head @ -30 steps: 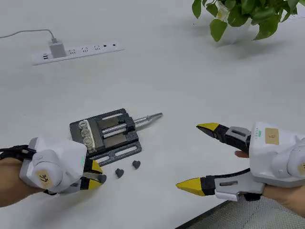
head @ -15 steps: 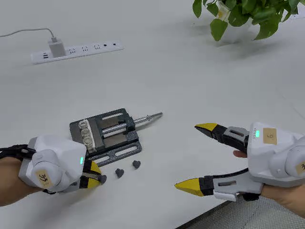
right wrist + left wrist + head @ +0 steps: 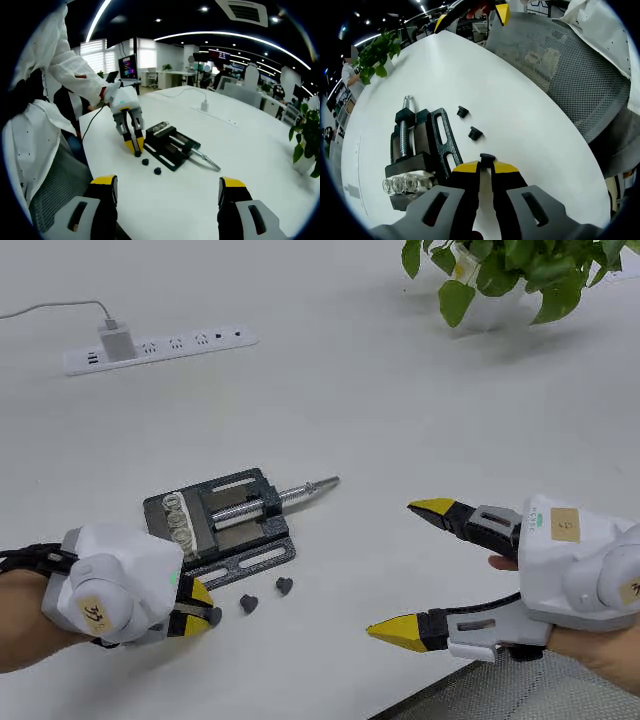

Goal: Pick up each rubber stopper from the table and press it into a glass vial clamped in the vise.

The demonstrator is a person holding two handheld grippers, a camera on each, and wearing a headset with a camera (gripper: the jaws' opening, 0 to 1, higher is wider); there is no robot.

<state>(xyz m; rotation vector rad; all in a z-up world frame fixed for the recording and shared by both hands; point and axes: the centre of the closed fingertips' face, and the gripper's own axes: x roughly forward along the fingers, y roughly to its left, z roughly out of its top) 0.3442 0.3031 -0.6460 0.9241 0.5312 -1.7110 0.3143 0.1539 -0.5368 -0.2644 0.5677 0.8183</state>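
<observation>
Three glass vials [image 3: 178, 521] sit in a row, round mouths up, clamped at the end of the vise [image 3: 232, 530] nearest the left claw [image 3: 205, 608]. That claw is almost closed, pinching one rubber stopper [image 3: 487, 159] at its yellow tips, low over the tabletop [image 3: 380, 410]. Whether the stopper is clear of the surface cannot be told.

In the left gripper view the vials lie just ahead and to the left of the tips. The vise's long axis runs away toward its screw handle [image 3: 310, 486]. A second stopper [image 3: 248, 604] and a third stopper [image 3: 284, 586] lie loose just beside the vise base.

The right claw [image 3: 405, 570] is spread wide and empty, well apart from the vise and near the tabletop's front edge. The left claw is plainly the nearer, and bare surface opens beyond the vise.
</observation>
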